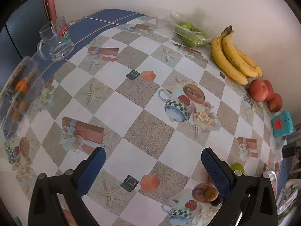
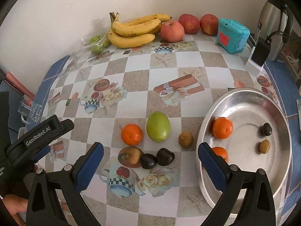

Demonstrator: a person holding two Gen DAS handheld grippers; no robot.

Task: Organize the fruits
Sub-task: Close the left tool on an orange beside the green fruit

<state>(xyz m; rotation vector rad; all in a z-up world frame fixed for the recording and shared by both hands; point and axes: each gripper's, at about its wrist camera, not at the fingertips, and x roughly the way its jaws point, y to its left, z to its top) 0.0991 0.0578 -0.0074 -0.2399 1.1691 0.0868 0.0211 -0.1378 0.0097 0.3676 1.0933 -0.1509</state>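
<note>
Your right claw [image 2: 150,162] is spread wide and empty; two plums [image 2: 157,158] lie between its fingers, orange [image 2: 131,134] and guava [image 2: 158,129] just beyond, bowl [image 2: 282,116] to its right. Your left claw [image 1: 153,167] is likewise released over bare cloth [image 1: 150,131]; the fruit beside its right finger is possibly a longan [image 1: 211,194].

Right wrist view: second orange [image 2: 221,154] in the metal bowl [image 2: 282,124] half hidden behind the right gripper's blue finger [image 2: 211,167]; bowl's lower rim cut by that gripper's black arm. Kettle [image 2: 272,18] at upper right cropped by the frame edge. Hand [image 2: 15,205] at lower left mostly out of frame. Green fruit in the plastic bag [image 2: 96,43], count unclear.

Left wrist view: green fruit [image 1: 238,167] and brown fruit [image 1: 211,195] at lower right partly hidden behind a finger [image 1: 218,173]. Left-edge glass dish [image 1: 18,86] blurred, contents distorted. Lower-right clutter unreadable.
</note>
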